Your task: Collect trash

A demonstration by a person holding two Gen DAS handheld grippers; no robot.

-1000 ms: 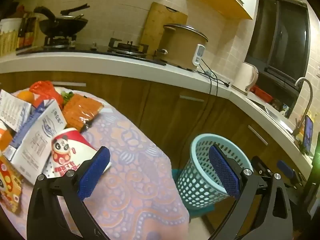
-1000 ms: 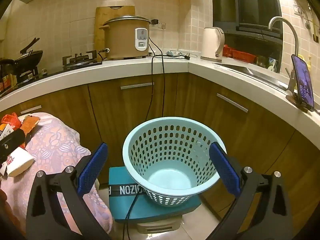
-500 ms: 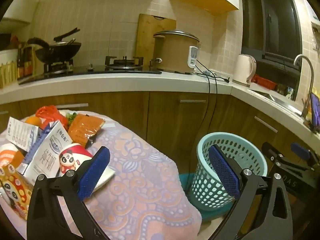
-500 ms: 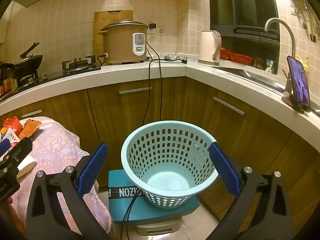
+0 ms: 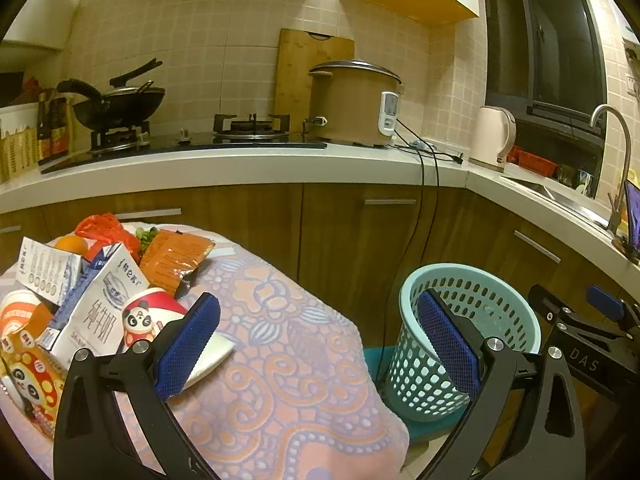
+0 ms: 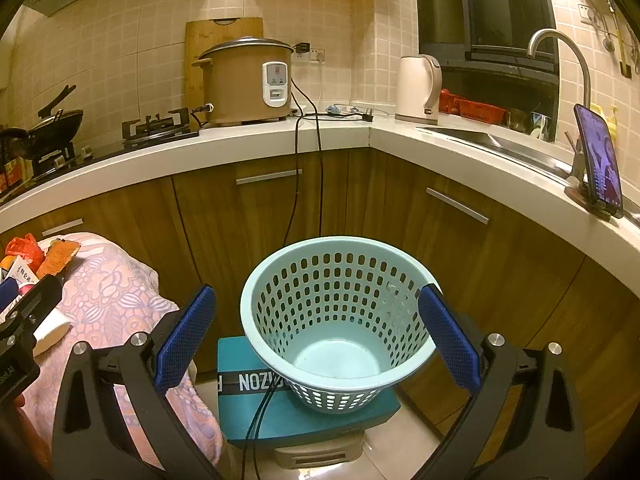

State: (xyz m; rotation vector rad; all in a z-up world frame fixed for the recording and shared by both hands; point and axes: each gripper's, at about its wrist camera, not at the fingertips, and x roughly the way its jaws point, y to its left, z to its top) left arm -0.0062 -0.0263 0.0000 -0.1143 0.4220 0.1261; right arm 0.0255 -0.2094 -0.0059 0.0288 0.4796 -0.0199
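Patterned pink cloth (image 5: 280, 360) covers the near surface under the left gripper (image 5: 318, 344), whose jaws are spread and hold nothing. Just beyond its left pad lies a panda-printed paper cup (image 5: 150, 320) on its side, beside a milk carton (image 5: 94, 312), an orange snack packet (image 5: 176, 256) and red plastic wrap (image 5: 106, 230). To the right, the right gripper (image 6: 318, 338), jaws spread, frames a pale blue basket (image 6: 340, 276) standing on a teal box (image 6: 256, 412). Farther off, the counter (image 6: 340, 134) carries a rice cooker (image 6: 248, 80) and kettle (image 6: 418, 90).
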